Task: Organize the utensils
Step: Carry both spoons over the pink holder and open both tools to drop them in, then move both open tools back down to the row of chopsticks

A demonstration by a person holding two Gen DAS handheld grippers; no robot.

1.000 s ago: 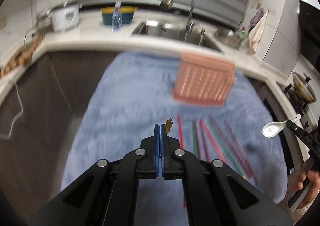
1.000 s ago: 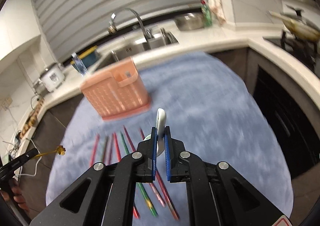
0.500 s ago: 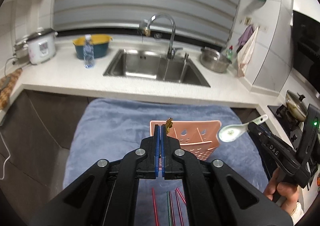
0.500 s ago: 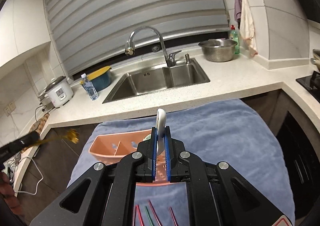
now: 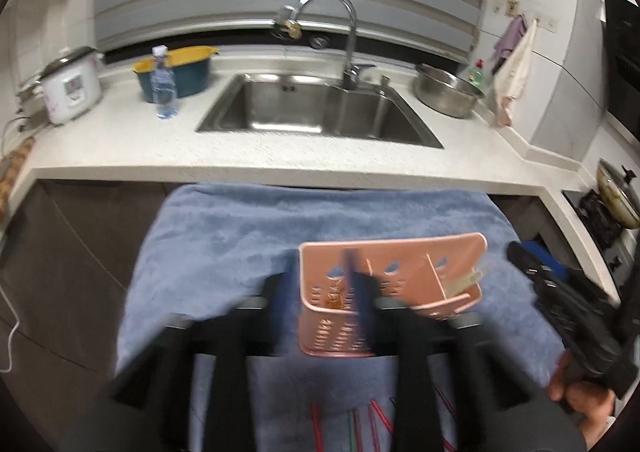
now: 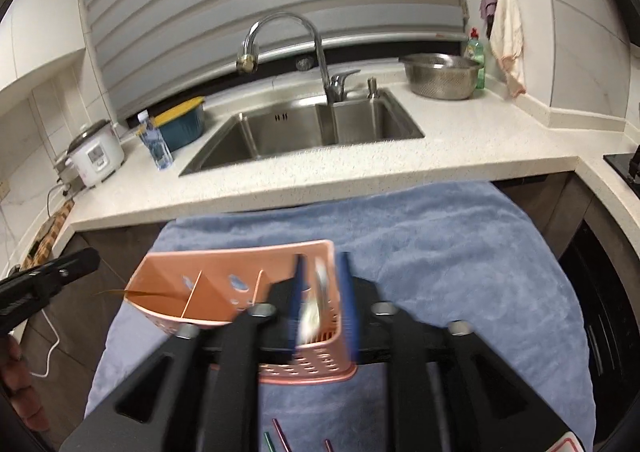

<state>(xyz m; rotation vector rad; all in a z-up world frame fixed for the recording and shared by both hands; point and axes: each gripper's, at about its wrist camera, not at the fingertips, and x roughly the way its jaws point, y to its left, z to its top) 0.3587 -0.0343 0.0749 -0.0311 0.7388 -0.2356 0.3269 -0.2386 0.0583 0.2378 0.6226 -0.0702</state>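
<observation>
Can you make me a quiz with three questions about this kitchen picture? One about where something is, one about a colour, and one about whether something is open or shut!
1. Where does the basket stand?
A. on a chair
B. on the blue towel
C. in a drawer

2. What colour is the basket?
A. green
B. black
C. pink

3. How are the fingers of the left gripper?
A. spread apart
B. pressed together
C. out of sight

Answers:
1 B, blue cloth shows all around the basket's base.
2 C, its walls and dividers are pink.
3 A, a wide gap separates the two blurred fingers.
</observation>
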